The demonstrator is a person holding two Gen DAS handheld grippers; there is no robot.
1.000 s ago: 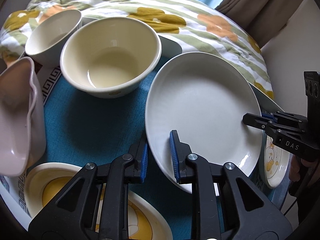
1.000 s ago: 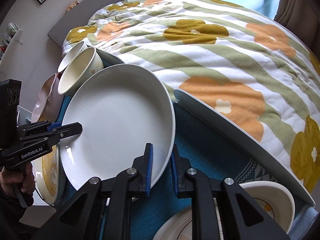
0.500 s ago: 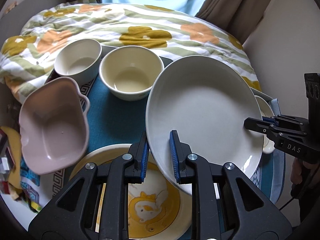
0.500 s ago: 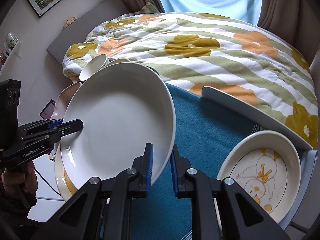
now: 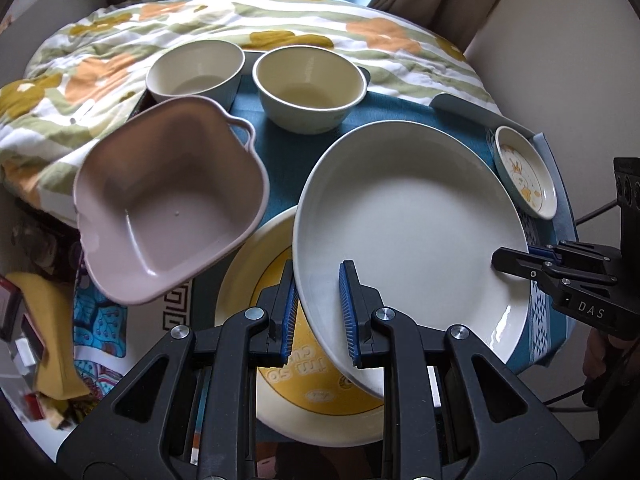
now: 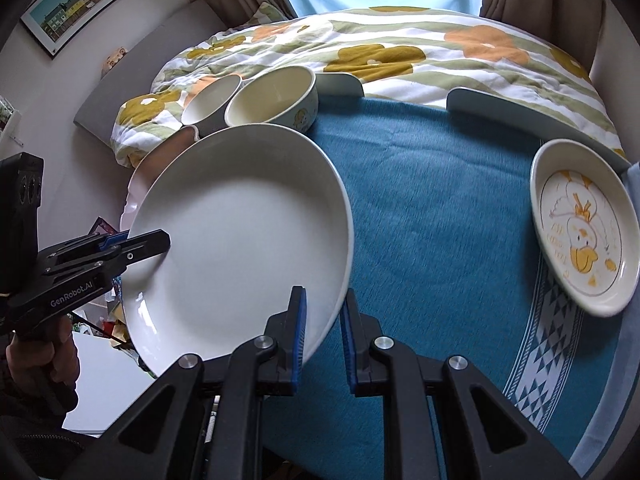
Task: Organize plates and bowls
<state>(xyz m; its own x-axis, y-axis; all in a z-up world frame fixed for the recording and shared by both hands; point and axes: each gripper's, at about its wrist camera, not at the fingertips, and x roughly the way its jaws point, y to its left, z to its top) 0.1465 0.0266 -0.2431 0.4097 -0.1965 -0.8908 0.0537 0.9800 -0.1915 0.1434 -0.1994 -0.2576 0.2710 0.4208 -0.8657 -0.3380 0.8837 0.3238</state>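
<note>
Surface: blue cloth (image 6: 432,208) is covering the table, with a flowered quilt (image 6: 400,52) lying beyond it and curtains hanging at the back.
Left tongs (image 5: 318,312): jaws are clenching the near rim of the white plate (image 5: 408,232), one blue pad under the rim and one on the inner face.
Right tongs (image 6: 323,338): jaws are gripping the opposite rim of the same plate (image 6: 240,232) in the same way.
Plate: it is hanging tilted between the two tongs, clear of the cloth, with each tool showing at the far edge in the other's view.
Below left tongs: a yellow plate (image 5: 316,384) is lying under the white one, its printed middle partly covered by it.
Left of left tongs: a pink bowl (image 5: 168,208) with small handles is sitting close beside the yellow plate, its rim overlapping that plate's edge.
Ahead of both tongs: two cream bowls (image 5: 310,88) (image 5: 196,72) are standing side by side at the cloth's far edge, just beside the quilt.
Right of right tongs: a duck dish (image 6: 580,228) is resting near the cloth's edge, well apart from the white plate.
Person: a hand (image 6: 38,354) is holding the left tool's grip.
</note>
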